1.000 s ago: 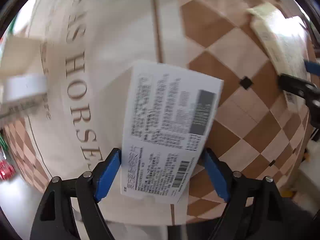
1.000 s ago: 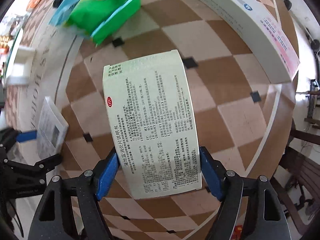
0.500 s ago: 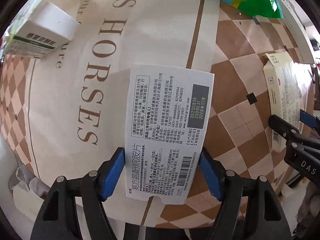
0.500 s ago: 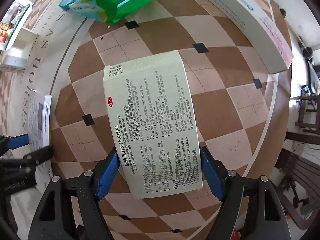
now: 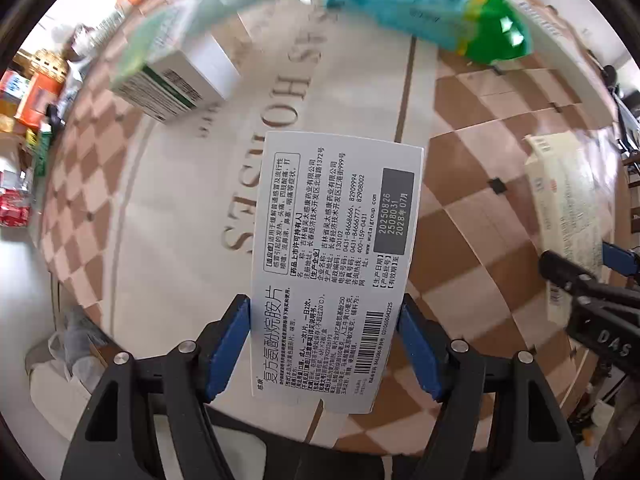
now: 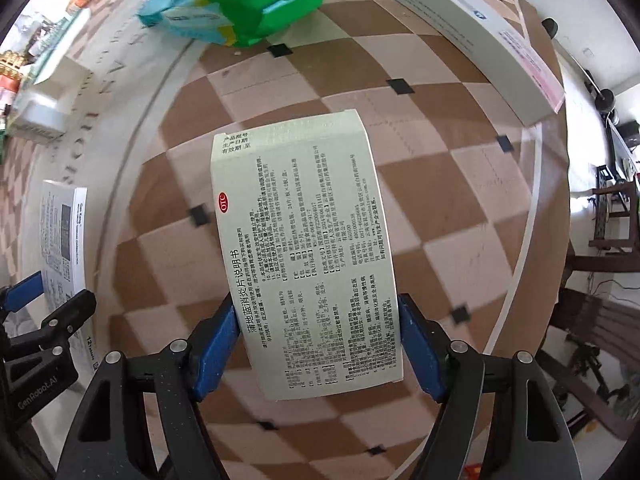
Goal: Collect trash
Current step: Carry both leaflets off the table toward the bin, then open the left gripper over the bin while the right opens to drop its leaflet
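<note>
My left gripper point(image 5: 324, 344) is shut on a white medicine box point(image 5: 336, 248) with black print and a barcode, held above the table. My right gripper point(image 6: 318, 344) is shut on a pale green medicine box point(image 6: 304, 248) with a red OTC mark, also held above the table. The right gripper and its pale box show at the right edge of the left wrist view point(image 5: 564, 208). The left gripper and its white box show at the left edge of the right wrist view point(image 6: 64, 236).
A blue and green plastic bag point(image 6: 240, 4) lies at the table's far side, also in the left wrist view point(image 5: 432, 12). A small white and green box point(image 5: 176, 84) lies far left. A long white box point(image 6: 472, 24) lies far right. The checkered tablecloth point(image 6: 460, 208) covers the table.
Both grippers have pulled back and lifted a little with their boxes still held. The left view has swung, so the small box and the bag now sit lower in it.
</note>
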Action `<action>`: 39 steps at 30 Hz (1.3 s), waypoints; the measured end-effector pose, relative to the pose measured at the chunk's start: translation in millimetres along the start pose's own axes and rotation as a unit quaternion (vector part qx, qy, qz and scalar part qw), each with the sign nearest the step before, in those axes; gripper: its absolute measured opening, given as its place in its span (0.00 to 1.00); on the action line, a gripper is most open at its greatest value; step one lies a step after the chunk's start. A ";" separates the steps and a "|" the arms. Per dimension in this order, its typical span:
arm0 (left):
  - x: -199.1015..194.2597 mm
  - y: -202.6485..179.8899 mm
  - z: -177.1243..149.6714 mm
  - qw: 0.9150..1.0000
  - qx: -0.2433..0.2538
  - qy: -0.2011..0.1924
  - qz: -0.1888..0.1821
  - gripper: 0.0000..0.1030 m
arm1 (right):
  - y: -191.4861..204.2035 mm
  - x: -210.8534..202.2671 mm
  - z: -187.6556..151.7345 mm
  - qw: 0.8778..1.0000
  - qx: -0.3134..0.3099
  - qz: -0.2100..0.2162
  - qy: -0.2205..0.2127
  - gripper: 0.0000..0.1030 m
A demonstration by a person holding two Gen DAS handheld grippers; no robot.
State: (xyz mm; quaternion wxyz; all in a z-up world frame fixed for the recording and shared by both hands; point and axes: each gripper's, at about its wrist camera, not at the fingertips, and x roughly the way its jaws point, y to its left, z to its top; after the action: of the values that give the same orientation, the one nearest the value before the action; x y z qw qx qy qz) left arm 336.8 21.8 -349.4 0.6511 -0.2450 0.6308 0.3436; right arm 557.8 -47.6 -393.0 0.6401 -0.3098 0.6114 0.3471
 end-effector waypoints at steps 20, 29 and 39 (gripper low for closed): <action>-57.0 129.7 -177.6 0.995 -0.022 -0.075 -0.062 0.68 | 154.6 -94.2 -248.9 0.995 0.051 0.057 -0.065 0.75; 46.3 150.7 -228.6 0.992 -0.075 0.039 -0.095 0.68 | 199.1 -14.5 -333.9 0.998 0.021 0.064 0.021 0.75; 238.8 127.1 -200.8 0.970 -0.112 0.136 -0.167 0.69 | 188.0 172.9 -355.8 0.991 0.058 0.054 0.110 0.75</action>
State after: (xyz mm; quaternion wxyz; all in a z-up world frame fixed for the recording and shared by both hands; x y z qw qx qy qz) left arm 101.9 -14.4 -588.1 0.5758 -0.4624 0.6213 0.2622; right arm 203.1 -221.8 -581.8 0.5664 -0.2745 0.7130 0.3090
